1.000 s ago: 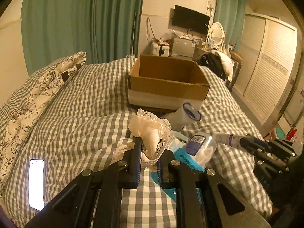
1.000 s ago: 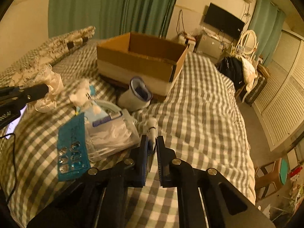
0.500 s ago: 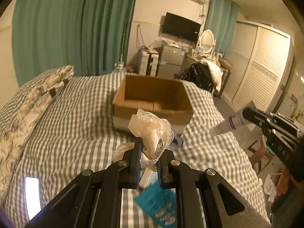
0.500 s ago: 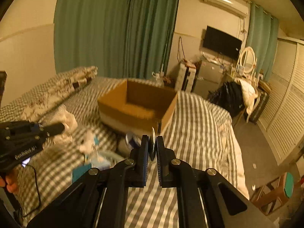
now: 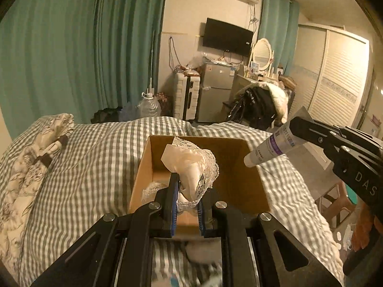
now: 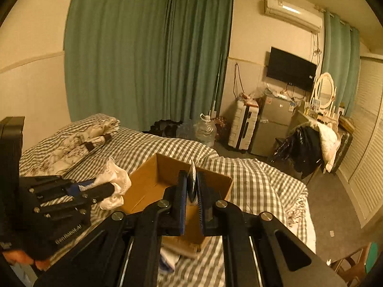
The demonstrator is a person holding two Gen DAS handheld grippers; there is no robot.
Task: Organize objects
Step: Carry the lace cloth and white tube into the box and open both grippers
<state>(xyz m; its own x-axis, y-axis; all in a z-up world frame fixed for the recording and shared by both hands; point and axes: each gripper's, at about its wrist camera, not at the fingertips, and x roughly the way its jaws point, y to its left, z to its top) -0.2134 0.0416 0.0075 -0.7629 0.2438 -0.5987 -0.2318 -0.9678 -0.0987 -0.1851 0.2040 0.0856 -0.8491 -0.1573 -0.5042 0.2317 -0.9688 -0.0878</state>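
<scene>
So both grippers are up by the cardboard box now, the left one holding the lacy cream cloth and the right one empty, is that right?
Not quite: the right gripper is not empty. It is shut on a white and purple tube, as the left wrist view shows. The left gripper does hold the lacy cream cloth over the cardboard box.

"DAS" on right gripper (image 5: 296,129) body

Tube (image 6: 192,181) betw right gripper (image 6: 191,205) jaws, above cardboard box (image 6: 153,184)

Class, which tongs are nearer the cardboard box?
Roughly level: left tongs hold lace cloth over the cardboard box; right tongs hold tube above its right edge.
</scene>
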